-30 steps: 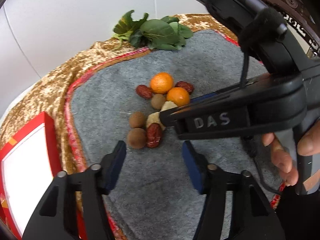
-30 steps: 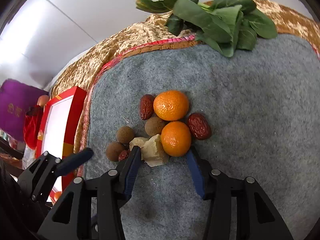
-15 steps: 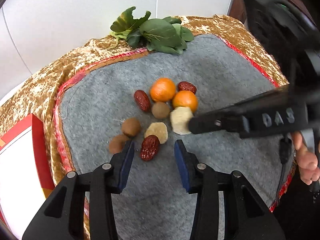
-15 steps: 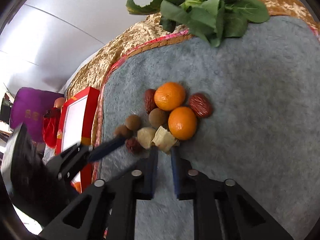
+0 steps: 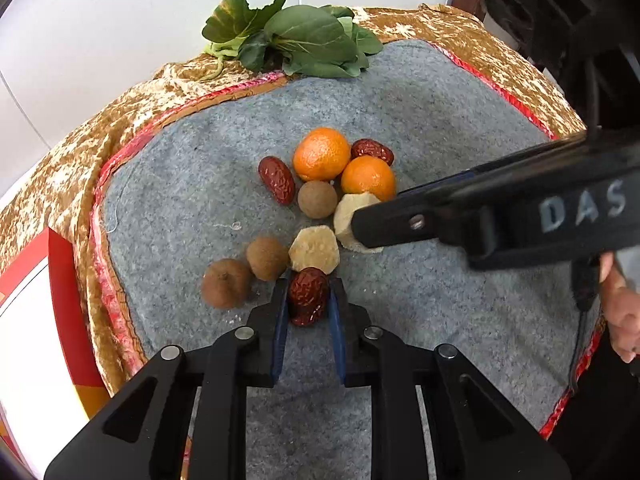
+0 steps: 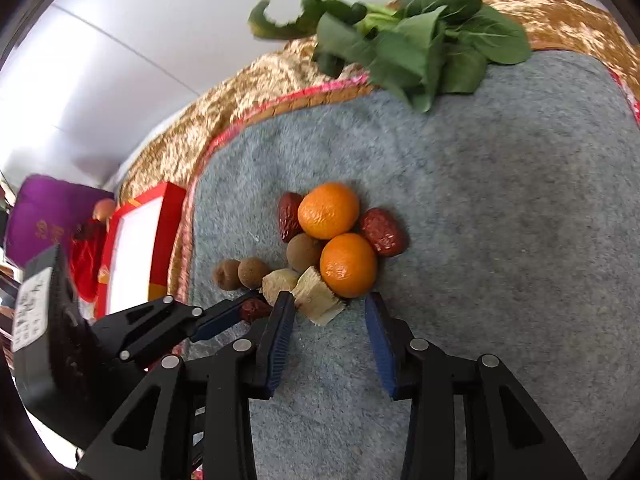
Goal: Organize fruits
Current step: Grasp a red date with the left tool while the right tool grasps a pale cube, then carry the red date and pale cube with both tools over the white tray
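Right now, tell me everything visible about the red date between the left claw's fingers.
The red date is dark red, glossy and wrinkled, an elongated oval lying on the grey felt mat. The left claw is shut on it, blue pads against both sides. Its far end touches a pale tan chunk. It looks whole.

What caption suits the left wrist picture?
Left gripper closes around a red date on grey felt, beside two oranges.
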Demonstrator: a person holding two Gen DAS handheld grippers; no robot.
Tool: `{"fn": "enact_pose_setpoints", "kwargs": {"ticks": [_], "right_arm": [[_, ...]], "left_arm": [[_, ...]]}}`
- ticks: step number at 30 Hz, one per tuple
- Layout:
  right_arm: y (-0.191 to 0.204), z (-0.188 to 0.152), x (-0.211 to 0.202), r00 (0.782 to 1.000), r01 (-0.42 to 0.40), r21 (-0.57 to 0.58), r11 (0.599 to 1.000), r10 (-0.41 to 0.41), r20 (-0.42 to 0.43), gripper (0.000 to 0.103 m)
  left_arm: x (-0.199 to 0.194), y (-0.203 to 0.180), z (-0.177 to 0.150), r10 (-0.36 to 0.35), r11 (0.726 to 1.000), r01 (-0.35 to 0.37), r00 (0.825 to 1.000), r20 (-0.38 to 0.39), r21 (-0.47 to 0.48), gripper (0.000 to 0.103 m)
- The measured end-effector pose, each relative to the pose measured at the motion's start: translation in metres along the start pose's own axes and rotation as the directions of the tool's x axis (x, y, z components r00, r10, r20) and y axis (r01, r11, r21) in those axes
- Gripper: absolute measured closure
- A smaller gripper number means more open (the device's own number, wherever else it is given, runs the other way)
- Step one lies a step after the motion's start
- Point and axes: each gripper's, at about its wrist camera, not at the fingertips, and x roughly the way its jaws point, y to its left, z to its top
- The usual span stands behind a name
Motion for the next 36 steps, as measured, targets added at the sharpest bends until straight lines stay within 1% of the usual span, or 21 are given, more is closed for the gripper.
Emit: {"fn": "enact_pose_setpoints", "kwargs": {"ticks": [1,4,7,8,9,10,12,16,21,22,24,27,28,30,34,36], "right_arm": [[0.003,0.0,0.004,1.0,0.015,-0.008,1.0,-0.015,-0.01,0.059],[0.008,0.001,0.008,0.999,0.048,-0.035,0.998,-0.048,0.017,0.059],[0.013,-0.001,0.013,0.997,0.075,-0.06,0.995,-0.074,0.028,0.063],[0.015,-0.001,0.013,0.997,0.076,-0.067,0.995,-0.075,0.03,0.067],[0.016,-0.002,0.013,0.997,0.075,-0.077,0.994,-0.073,0.03,0.072],[0.021,-0.004,0.014,0.996,0.081,-0.093,0.992,-0.078,0.033,0.074],[0.027,-0.007,0.013,0.993,0.114,-0.12,0.986,-0.109,0.046,0.075],[0.039,-0.015,0.011,0.982,0.184,-0.176,0.967,-0.173,0.076,0.076],[0.049,-0.035,0.001,0.963,0.262,-0.242,0.934,-0.235,0.134,0.076],[0.051,-0.04,-0.001,0.957,0.281,-0.251,0.926,-0.249,0.151,0.076],[0.058,-0.049,-0.009,0.938,0.329,-0.273,0.904,-0.279,0.207,0.076],[0.067,-0.062,-0.023,0.917,0.362,-0.294,0.885,-0.282,0.281,0.076],[0.071,-0.07,-0.03,0.899,0.394,-0.307,0.866,-0.294,0.324,0.076],[0.076,-0.082,-0.04,0.873,0.432,-0.325,0.841,-0.3,0.384,0.076],[0.079,-0.1,-0.054,0.84,0.469,-0.336,0.817,-0.295,0.457,0.076],[0.08,-0.105,-0.059,0.828,0.479,-0.34,0.81,-0.287,0.482,0.076]], "left_arm": [[-0.001,0.0,-0.002,0.0,1.0,0.0,1.0,0.001,0.0,0.086],[-0.008,0.003,-0.007,0.004,1.0,-0.004,1.0,0.004,-0.003,0.086],[-0.013,0.009,-0.012,0.011,1.0,-0.011,1.0,0.001,-0.029,0.086],[-0.015,0.011,-0.013,0.014,0.999,-0.014,1.0,0.0,-0.04,0.086],[-0.016,0.013,-0.013,0.015,0.999,-0.015,1.0,0.0,-0.049,0.086],[-0.017,0.014,-0.014,0.016,0.998,-0.016,1.0,0.001,-0.057,0.086],[-0.018,0.016,-0.015,0.018,0.998,-0.018,1.0,-0.001,-0.06,0.086],[-0.02,0.016,-0.02,0.024,0.998,-0.024,1.0,-0.007,-0.061,0.086],[-0.026,0.019,-0.026,0.039,0.997,-0.039,0.999,-0.005,-0.072,0.086],[-0.026,0.021,-0.026,0.042,0.996,-0.042,0.999,-0.004,-0.08,0.086],[-0.029,0.025,-0.026,0.048,0.994,-0.047,0.999,0.005,-0.097,0.086],[-0.037,0.029,-0.027,0.055,0.992,-0.052,0.998,0.022,-0.114,0.086],[-0.038,0.029,-0.027,0.056,0.992,-0.052,0.998,0.026,-0.118,0.086],[-0.043,0.03,-0.028,0.055,0.991,-0.05,0.998,0.036,-0.12,0.086],[-0.054,0.027,-0.026,0.06,0.992,-0.053,0.996,0.061,-0.113,0.086],[-0.061,0.022,-0.024,0.062,0.992,-0.053,0.995,0.08,-0.111,0.086]]}}
